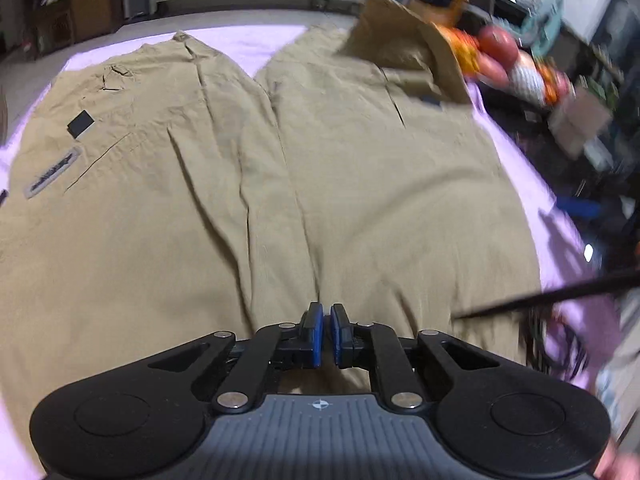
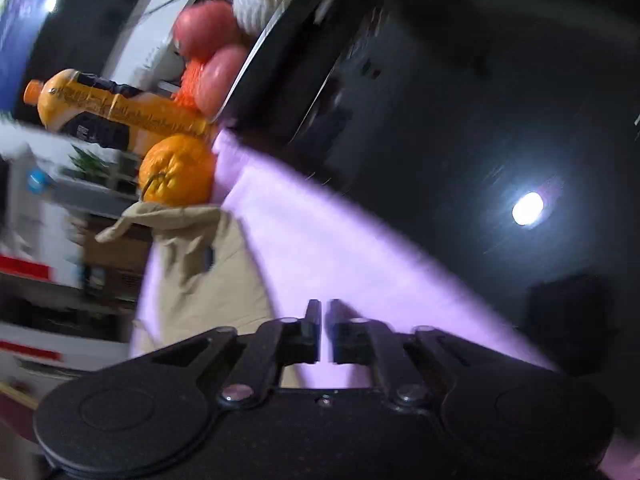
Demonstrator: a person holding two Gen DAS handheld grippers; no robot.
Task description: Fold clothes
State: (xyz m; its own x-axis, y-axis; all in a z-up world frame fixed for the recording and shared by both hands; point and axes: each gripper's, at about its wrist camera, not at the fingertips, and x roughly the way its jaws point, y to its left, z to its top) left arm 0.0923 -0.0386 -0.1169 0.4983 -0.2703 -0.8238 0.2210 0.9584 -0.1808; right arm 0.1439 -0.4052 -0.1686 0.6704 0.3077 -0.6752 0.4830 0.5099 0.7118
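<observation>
Flat across the lilac cloth [image 1: 256, 46], khaki trousers [image 1: 224, 184].

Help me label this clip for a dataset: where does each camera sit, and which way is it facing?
Left wrist: rides on the left gripper, looking forward and down along its nearly closed blue-padded fingers over the khaki trousers spread on a lilac sheet.
Right wrist: rides on the right gripper, tilted, aimed past the sheet's edge toward a dark area; its black fingers are nearly closed.
Shared: the trousers' lifted corner, the sheet, and fruit beside an orange bottle.
</observation>
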